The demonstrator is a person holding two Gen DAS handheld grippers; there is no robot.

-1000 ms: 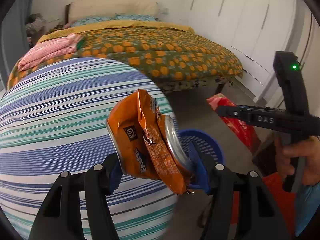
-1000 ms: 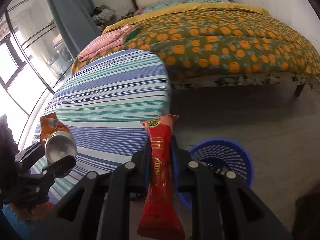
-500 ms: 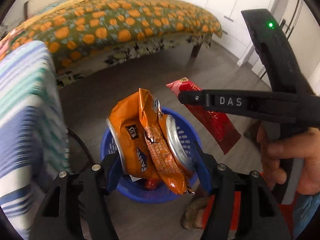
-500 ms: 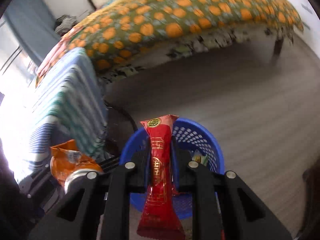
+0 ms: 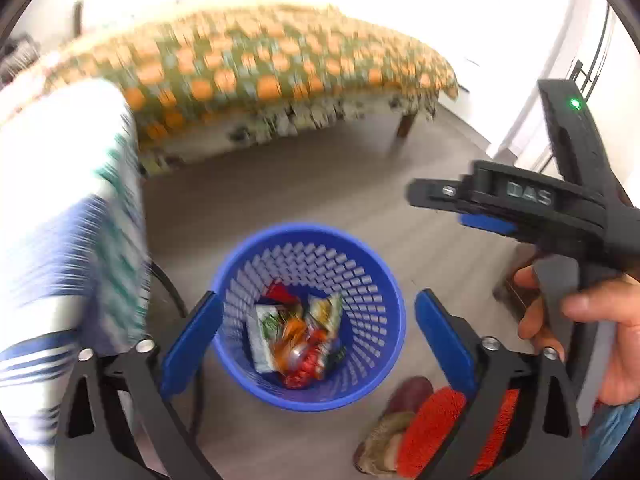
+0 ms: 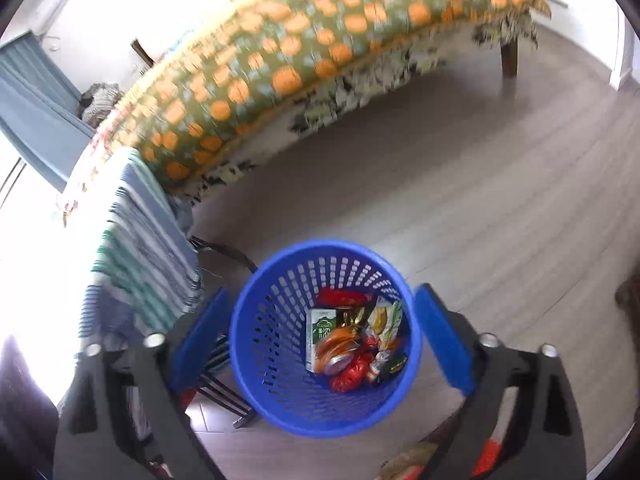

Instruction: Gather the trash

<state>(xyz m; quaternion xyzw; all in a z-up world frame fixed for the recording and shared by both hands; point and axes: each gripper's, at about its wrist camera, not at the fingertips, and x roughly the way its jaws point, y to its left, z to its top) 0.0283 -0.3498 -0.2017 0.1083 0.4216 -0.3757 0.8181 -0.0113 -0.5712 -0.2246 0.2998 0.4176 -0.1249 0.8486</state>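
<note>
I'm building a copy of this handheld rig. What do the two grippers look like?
Both are matte black frames with silver screws and flat blue pads on the fingers. The right gripper, seen side-on, carries raised "DAS" lettering, a green indicator light, and a grey trigger under the person's hand.

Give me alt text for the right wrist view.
A blue basket on the floor holds trash, seen from above between the empty open right gripper. A striped cloth hangs to its left; a bed stands behind.

Both grippers, left (image 5: 318, 320) & right (image 6: 318, 320), were black plastic w/ blue pads (image 5: 192, 338), silver screws. Right one bore "DAS" lettering, green LED. Hand (image 5: 580, 332) bare; blue denim nearby.
</note>
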